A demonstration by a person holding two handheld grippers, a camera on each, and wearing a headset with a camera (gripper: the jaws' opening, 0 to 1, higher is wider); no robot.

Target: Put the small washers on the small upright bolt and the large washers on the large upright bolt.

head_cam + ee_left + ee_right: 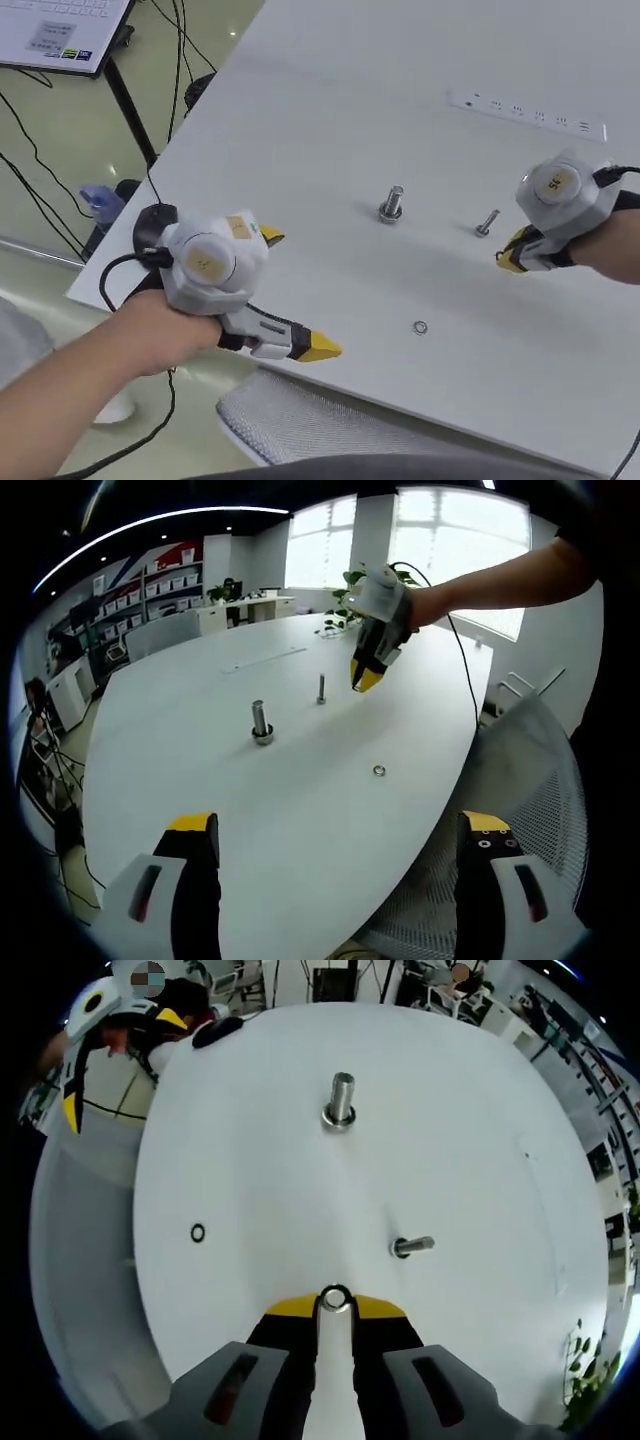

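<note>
**Held washer close to the small bolt**

A silver metal ring washer is pinched between the closed jaws of the right gripper. The small grey steel bolt is found just ahead and right of the tips — the large steel bolt well beyond. The left gripper is held wide open and empty, farther off; a second washer lies loose on the white table.

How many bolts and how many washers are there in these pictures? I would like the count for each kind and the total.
Bolts: 2 (large bolt and small bolt, both upright on the table)
Washers plainly seen: 2 (loose washer on the table, held washer in the right gripper)
Total: 4
</note>
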